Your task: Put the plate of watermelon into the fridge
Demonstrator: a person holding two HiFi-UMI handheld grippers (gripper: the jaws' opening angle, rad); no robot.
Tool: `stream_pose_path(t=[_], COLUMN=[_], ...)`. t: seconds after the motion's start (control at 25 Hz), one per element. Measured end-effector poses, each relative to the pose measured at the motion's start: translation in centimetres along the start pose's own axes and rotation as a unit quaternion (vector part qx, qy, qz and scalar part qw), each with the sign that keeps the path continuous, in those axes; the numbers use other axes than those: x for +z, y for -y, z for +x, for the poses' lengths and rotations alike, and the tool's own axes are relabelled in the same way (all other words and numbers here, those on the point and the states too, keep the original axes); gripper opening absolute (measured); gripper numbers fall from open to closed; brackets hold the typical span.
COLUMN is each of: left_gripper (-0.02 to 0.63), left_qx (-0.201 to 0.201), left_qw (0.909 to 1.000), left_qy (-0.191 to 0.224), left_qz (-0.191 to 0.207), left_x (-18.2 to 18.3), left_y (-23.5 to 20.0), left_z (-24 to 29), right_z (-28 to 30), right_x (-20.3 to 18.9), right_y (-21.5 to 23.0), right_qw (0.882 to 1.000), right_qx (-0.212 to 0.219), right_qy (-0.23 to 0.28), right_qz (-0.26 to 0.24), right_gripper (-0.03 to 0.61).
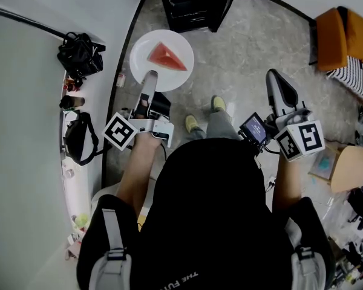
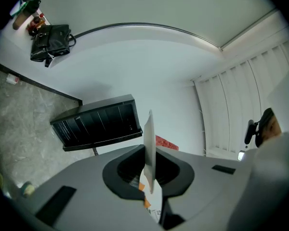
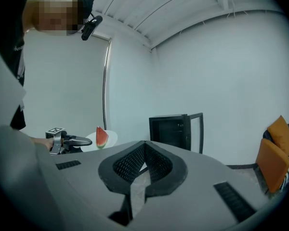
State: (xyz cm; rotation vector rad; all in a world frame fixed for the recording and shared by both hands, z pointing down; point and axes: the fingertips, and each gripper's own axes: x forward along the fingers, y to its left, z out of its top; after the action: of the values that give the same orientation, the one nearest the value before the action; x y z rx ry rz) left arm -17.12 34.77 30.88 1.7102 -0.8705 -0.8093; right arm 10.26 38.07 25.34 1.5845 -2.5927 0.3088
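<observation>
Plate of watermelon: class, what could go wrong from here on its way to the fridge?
The left gripper pinches the plate at one rim only; it could tip. The watermelon slice lies loose and might slide off. The fridge stands on the floor, its opening small; the plate could knock the frame.

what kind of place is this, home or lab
Likely a home-style living space, perhaps staged: a small black fridge on a stone-pattern floor, an orange seat, and a black bag on a white ledge.
</observation>
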Motion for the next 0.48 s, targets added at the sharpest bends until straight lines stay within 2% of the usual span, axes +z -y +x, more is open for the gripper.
stream_pose_path(t=[0.08, 0.28, 0.48], left_gripper=[0.025, 0.023, 0.023], left_qx=[-0.001, -0.009, -0.005], left_qw=[1.0, 0.9999, 1.0], left_qy=[0.002, 0.001, 0.002], left_qz=[-0.001, -0.01, -0.007], left_x=[-0.5, 2.4, 3.2], left_y=[0.4, -0.9, -1.2], left_z=[0.8, -0.4, 2.1], right_z=[0.2, 2.9, 5.2], right_x=[0.4, -0.1, 0.3], right_y=[0.9, -2.6, -0.8], right_qw=[1.0, 1.0, 1.0], right_qx=[0.006, 0.012, 0.016], right_qy=[0.004, -0.005, -0.007], right_qz=[0.008, -0.012, -0.009], right_gripper=[0.009, 0.009, 0.009])
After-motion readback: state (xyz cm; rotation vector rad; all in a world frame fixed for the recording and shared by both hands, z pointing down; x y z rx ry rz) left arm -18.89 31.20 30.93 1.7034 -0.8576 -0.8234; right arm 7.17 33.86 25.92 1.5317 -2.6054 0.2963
